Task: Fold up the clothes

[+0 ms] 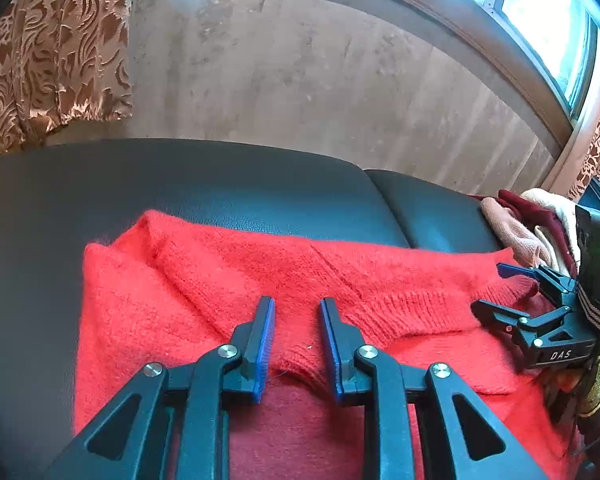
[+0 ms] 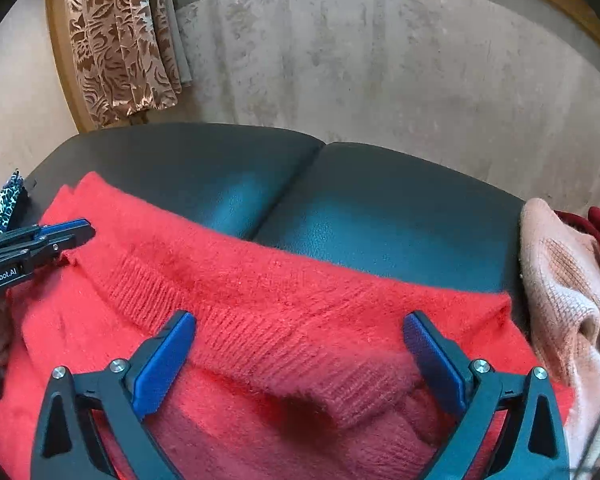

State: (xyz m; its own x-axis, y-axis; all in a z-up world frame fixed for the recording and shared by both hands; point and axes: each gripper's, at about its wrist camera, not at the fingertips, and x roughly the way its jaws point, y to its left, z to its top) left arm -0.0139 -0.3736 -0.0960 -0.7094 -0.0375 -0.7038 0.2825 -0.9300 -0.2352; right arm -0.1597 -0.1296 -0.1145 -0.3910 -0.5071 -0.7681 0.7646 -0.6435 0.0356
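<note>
Lying on the dark leather sofa (image 1: 260, 188), the red sweater (image 1: 260, 272) spreads under and ahead of both tools. The left tool (image 1: 296, 312) is slightly parted, nothing between its pads, above the ribbed hem. Only the left view shows the window (image 1: 540, 20); only the right view shows the wide-open right tool (image 2: 300, 332) over a cuff. Right of it lies a pink knit (image 2: 560, 300); bare cushion stays free beyond the sweater's far edge.

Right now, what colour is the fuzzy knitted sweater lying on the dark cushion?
The fuzzy knitted sweater is bright red, clearest in the right wrist view.
</note>
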